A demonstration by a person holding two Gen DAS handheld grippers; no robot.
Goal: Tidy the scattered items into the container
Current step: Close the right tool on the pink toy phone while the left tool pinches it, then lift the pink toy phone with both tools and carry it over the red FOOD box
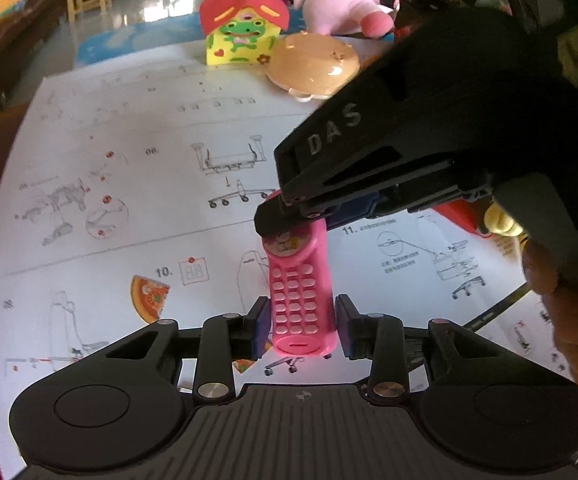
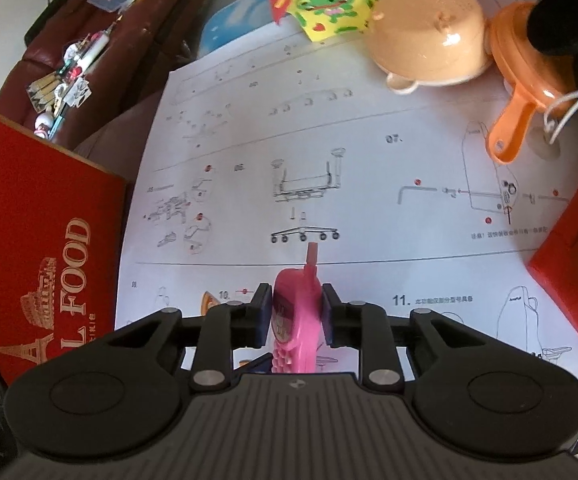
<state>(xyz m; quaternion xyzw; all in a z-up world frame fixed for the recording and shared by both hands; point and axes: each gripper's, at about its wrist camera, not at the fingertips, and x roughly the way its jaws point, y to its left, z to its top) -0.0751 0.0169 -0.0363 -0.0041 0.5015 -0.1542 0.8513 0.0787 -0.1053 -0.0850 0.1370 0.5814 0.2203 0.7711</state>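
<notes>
A pink toy phone hangs upright over the printed instruction sheet, keypad facing the left wrist camera. My right gripper reaches in from the upper right and is shut on the phone's top end. In the right wrist view its pads press both sides of the phone, with my right gripper pointing steeply down. My left gripper brackets the phone's lower end, and its pads stand slightly off the phone's sides, so it is open.
A toy pizza slice lies on the sheet left of the phone. At the far edge stand a frog foam house, an upturned tan bowl, an orange pan and plush toys. A red "FOOD" box lies left, another red box right.
</notes>
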